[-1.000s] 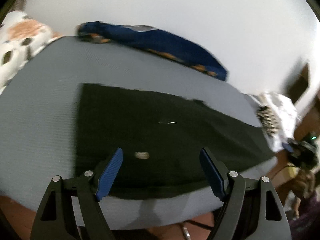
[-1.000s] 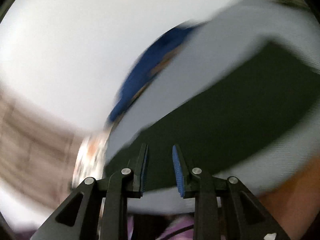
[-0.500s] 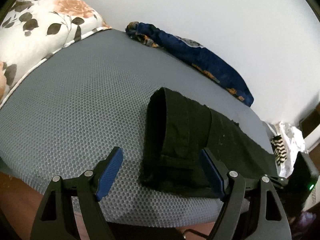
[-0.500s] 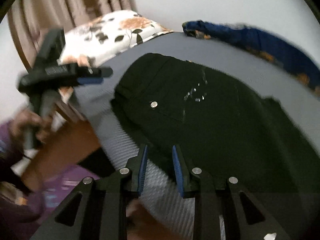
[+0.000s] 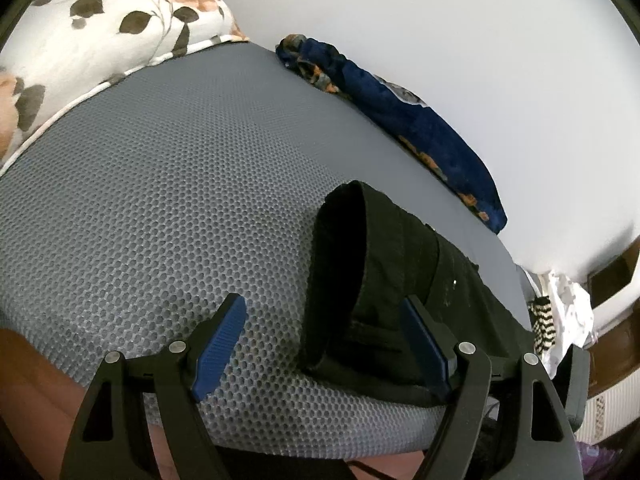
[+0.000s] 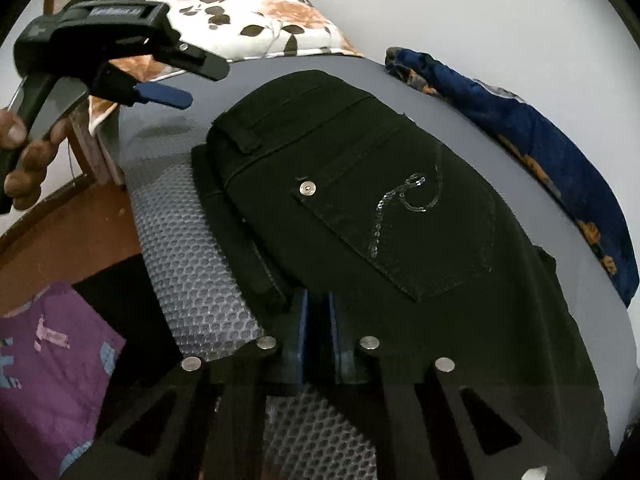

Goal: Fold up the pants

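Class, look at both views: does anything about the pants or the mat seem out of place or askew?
The pants lie skewed across the mat, and the waistband gapes open and stands up instead of lying flat. A crumpled blue cloth lies along the mat's far edge.

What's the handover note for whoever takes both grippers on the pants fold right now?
The left gripper is open and empty, hovering at the waistband end of the pants.
The right gripper has just closed its jaws, pinching the pants' near edge.
The pants lie flat on the bed, back pocket up, apparently already halved lengthwise.
Left to do: probably grip the waistband with the left gripper, then fold end over end.
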{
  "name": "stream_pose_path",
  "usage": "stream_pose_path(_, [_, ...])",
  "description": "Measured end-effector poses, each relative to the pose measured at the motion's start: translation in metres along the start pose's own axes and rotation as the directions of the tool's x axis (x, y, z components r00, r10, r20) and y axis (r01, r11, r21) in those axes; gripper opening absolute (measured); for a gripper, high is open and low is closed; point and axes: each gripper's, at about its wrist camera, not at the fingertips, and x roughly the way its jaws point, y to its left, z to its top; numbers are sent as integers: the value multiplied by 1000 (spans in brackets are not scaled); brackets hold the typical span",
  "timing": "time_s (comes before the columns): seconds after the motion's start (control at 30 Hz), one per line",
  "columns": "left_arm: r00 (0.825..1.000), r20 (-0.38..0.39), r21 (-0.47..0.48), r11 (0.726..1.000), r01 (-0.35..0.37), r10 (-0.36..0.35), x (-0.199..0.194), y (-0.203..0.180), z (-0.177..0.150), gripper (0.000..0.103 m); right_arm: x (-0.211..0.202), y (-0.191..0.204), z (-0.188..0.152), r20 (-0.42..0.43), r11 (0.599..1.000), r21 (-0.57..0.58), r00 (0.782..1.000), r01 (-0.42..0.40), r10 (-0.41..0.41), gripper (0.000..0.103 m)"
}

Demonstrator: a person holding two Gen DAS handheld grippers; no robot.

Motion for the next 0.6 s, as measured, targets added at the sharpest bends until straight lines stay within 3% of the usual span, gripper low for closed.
stream_pose_path(0.1, [1000, -5, 3, 1000, 4, -4, 1, -1, 1, 79, -4, -3, 5, 9, 999, 30, 1000, -24, 24, 4])
stream_pose_path(0.3, [1000, 7, -11, 1000, 8, -8, -4, 0, 4, 79, -26, -14, 6, 51, 982, 102, 987, -159, 154, 4])
stream_pose_path(0.53, [1000, -20, 18, 1000, -9, 9, 7, -8, -2, 79, -16, -14, 11, 73, 982, 90, 984, -166, 160, 3])
stream_pose_path(0.6, [1000, -15, 38, 999, -17, 17, 8, -15, -4, 79, -8, -14, 12, 59, 973, 99, 977, -209, 204, 4])
